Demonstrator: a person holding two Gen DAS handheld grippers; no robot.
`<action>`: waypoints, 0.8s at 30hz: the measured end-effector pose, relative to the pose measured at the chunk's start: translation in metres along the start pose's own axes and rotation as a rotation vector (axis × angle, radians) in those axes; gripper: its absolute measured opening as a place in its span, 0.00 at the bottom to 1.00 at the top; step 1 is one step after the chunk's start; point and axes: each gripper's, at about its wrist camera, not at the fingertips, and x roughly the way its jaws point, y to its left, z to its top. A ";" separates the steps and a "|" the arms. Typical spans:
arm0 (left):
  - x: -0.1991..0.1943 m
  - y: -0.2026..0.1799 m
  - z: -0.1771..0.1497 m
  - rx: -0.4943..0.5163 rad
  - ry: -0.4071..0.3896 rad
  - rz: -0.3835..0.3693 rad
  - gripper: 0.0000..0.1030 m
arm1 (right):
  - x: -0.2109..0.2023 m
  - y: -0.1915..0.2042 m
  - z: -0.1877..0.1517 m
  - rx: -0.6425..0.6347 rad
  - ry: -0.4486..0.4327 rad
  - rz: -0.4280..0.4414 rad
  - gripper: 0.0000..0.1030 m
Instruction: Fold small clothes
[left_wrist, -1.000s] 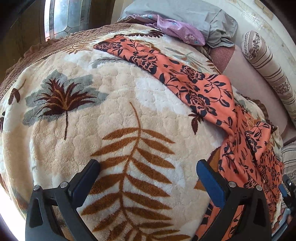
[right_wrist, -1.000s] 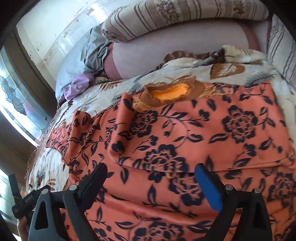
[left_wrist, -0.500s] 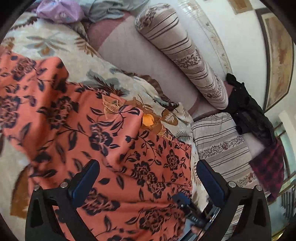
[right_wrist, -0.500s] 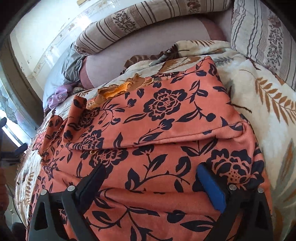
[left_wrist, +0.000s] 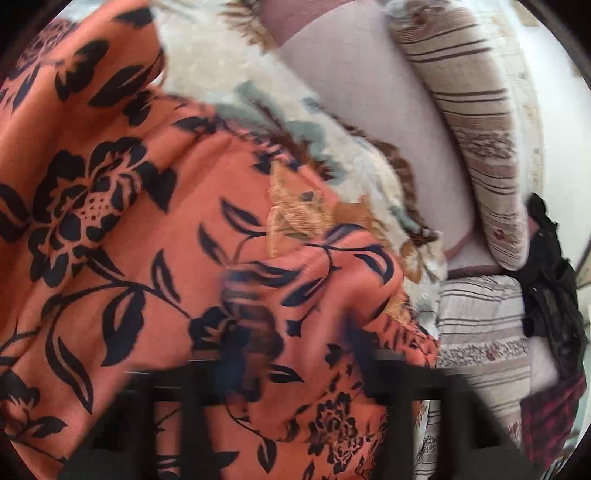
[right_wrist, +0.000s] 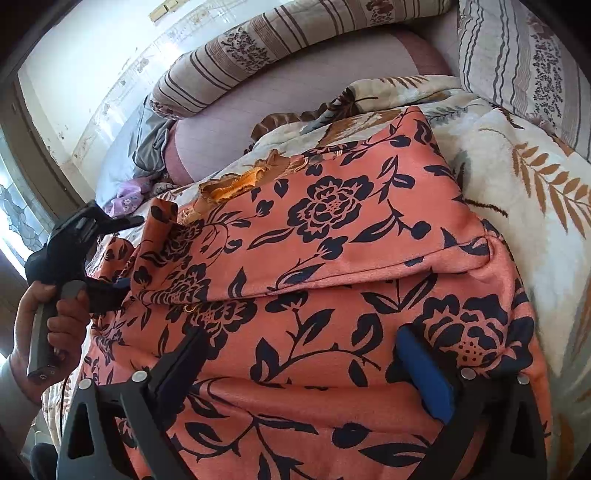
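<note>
An orange garment with dark flowers lies on a leaf-print blanket, its upper part folded over the lower. My right gripper stands wide open over the garment's near part, with nothing pinched. At the left of the right wrist view a hand holds my left gripper against the garment's left edge. In the left wrist view the garment fills the frame. There the left gripper is smeared by motion, its jaws closing together on the cloth.
Striped bolster pillows and a mauve sheet lie beyond the blanket. Grey cloth and a lilac piece sit at the far left. Dark clothing and a red plaid item hang at the bed's right end.
My left gripper swung from the bare blanket onto the garment and its jaws came together on the cloth. The right gripper moved down onto the garment's near part, then held still.
</note>
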 end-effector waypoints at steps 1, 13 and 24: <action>-0.005 0.004 0.000 -0.032 -0.021 -0.006 0.09 | 0.000 0.000 0.000 0.000 0.001 -0.001 0.99; -0.056 0.036 -0.046 0.018 -0.271 0.179 0.14 | 0.003 0.002 0.000 -0.008 0.005 -0.010 0.99; -0.081 0.029 -0.023 0.135 -0.308 0.260 0.39 | 0.006 0.004 -0.001 -0.015 0.005 -0.021 0.99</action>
